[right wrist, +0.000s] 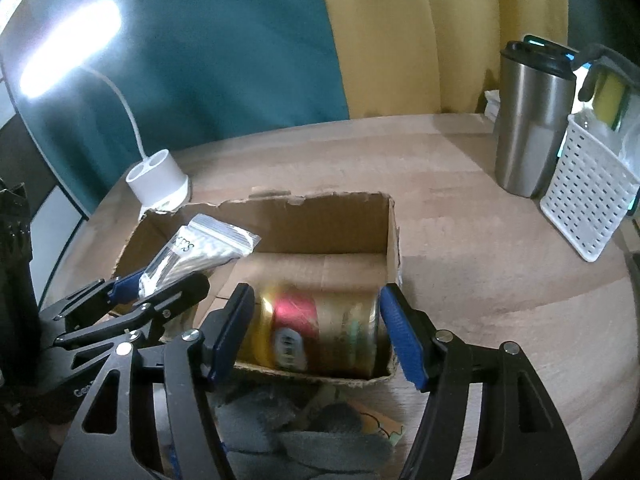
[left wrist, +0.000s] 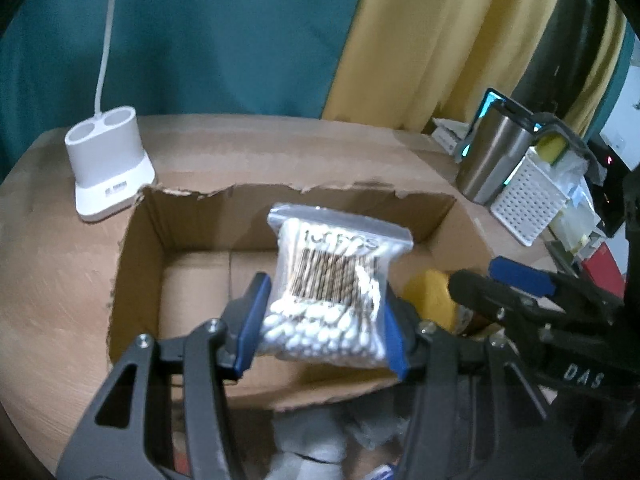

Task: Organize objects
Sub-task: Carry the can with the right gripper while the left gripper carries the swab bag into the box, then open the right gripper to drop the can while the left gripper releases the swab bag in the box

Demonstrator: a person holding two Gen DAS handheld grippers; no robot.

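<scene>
My left gripper is shut on a clear zip bag of cotton swabs and holds it over the open cardboard box. The same bag shows in the right wrist view, above the box's left side. My right gripper is over the box's near right corner, its blue pads on either side of a gold and red can lying on its side in the box. Whether the pads press the can I cannot tell. The can's yellow end shows in the left wrist view.
A white two-hole lamp base with a cable stands behind the box's left corner. A steel tumbler and a white perforated basket stand at the right rear of the wooden table. Grey cloth items lie below the box's near edge.
</scene>
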